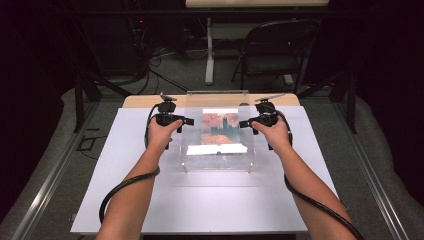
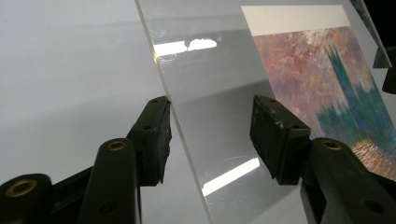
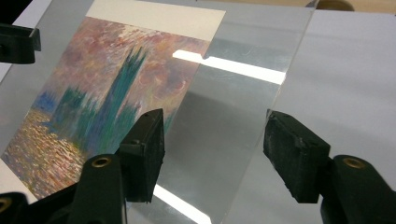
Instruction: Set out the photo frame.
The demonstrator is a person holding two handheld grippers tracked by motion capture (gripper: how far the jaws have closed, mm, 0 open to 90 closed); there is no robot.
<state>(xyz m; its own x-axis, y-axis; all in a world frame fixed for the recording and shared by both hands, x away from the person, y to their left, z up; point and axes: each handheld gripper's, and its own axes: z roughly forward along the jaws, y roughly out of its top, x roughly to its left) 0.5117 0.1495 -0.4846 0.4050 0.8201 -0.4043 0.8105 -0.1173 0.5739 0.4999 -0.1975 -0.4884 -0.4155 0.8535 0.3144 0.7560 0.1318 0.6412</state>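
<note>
A clear acrylic sheet (image 1: 220,161) lies on the white board over a colourful painted print (image 1: 220,127) of teal towers against a pink sky. My left gripper (image 1: 187,121) is at the sheet's left edge and my right gripper (image 1: 243,123) at its right edge, both open. In the left gripper view the sheet's edge (image 2: 161,88) runs between the jaws, close to the left pad (image 2: 152,140). In the right gripper view the sheet (image 3: 238,93) and part of the print (image 3: 102,93) lie between the spread jaws. Neither pair of pads presses on it.
A white board (image 1: 150,200) covers the wooden table (image 1: 145,101). A second clear panel (image 1: 217,93) stands at the table's far edge. Behind it are a folding chair (image 1: 272,55), a white table leg (image 1: 209,50) and floor cables.
</note>
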